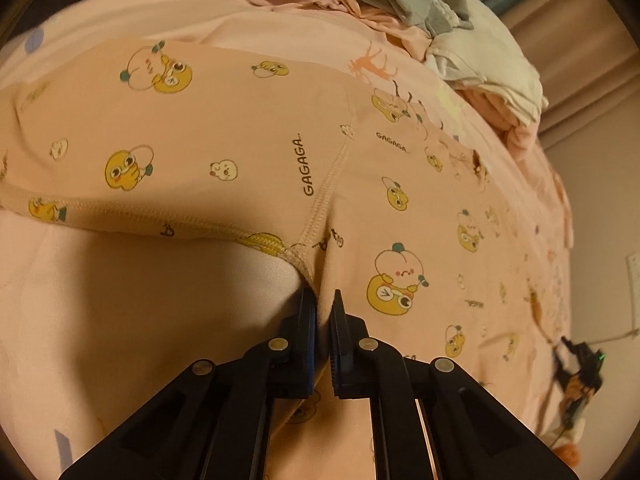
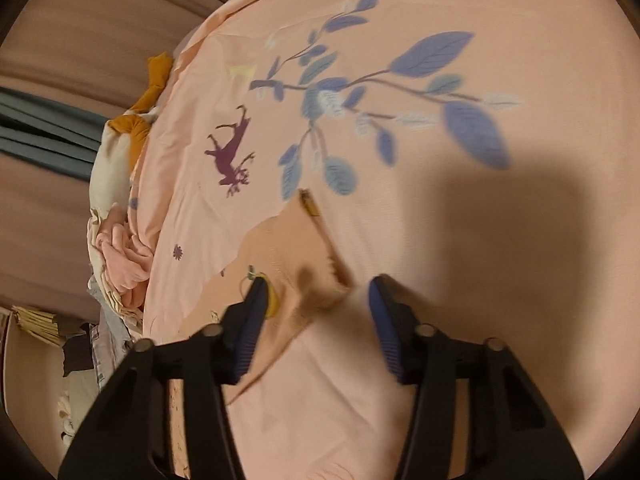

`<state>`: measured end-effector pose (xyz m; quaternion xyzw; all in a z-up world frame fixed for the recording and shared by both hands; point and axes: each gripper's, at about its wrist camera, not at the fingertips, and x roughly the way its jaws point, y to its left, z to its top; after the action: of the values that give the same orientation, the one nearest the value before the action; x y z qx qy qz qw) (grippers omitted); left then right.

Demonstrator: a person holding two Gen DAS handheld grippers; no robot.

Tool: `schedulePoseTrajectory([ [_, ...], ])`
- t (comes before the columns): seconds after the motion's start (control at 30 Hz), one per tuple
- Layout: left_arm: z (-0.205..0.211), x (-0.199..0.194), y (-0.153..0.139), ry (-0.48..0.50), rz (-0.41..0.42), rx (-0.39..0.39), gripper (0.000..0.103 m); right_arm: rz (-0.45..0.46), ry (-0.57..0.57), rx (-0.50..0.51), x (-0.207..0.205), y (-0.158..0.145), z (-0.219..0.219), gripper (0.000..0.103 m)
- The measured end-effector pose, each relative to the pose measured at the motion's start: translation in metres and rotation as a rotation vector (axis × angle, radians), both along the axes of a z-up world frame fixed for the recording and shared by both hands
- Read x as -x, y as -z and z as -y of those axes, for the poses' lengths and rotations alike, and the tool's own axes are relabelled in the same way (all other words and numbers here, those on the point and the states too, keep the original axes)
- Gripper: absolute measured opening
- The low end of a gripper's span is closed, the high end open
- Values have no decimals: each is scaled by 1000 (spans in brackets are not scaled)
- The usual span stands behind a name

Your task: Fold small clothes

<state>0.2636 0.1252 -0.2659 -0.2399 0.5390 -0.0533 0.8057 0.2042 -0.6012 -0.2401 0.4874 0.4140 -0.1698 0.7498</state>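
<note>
A small peach garment (image 1: 224, 136) printed with yellow cartoon ducks and "GAGAGA" lies spread on the pink bedsheet (image 1: 120, 320). My left gripper (image 1: 325, 300) is shut on the garment at its seam junction near the crotch. In the right wrist view a corner of the same garment (image 2: 296, 252) lies on the sheet, slightly blurred. My right gripper (image 2: 316, 292) is open, its jaws wide apart around that corner, the left finger (image 2: 250, 320) over the cloth.
A pile of grey, white and pink clothes (image 1: 452, 28) lies at the far right of the bed. More clothes (image 2: 120, 200) lie along the bed's left edge in the right wrist view. The sheet (image 2: 400, 80) has leaf and deer prints.
</note>
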Motion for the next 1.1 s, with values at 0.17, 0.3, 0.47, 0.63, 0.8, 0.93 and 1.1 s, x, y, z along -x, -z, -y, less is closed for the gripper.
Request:
schedulePoseTrajectory([
  [0.17,10,-3,-4,20,2,-81,8,-24,-14,69,-16,0,-16,8],
  [0.3,7,-3,-2,21,1,-68,8,46,-95,101,-32,-28,-33,8],
  [0.47,12,-3,-3,28,13,-98,8,149,-290,189,-75,-89,-99,8],
  [0.63,11,-2,-2,30,20,-80,8,255,-567,208,-132,-129,-229,8],
  [0.8,11,-1,-2,32,32,-84,8,321,-844,179,-165,-133,-385,8],
  [0.93,9,-1,-2,26,36,-67,8,315,-1017,169,-180,-112,-490,7],
  [1.1,11,5,-14,71,53,-145,8,184,-1150,223,-184,-66,-564,13],
])
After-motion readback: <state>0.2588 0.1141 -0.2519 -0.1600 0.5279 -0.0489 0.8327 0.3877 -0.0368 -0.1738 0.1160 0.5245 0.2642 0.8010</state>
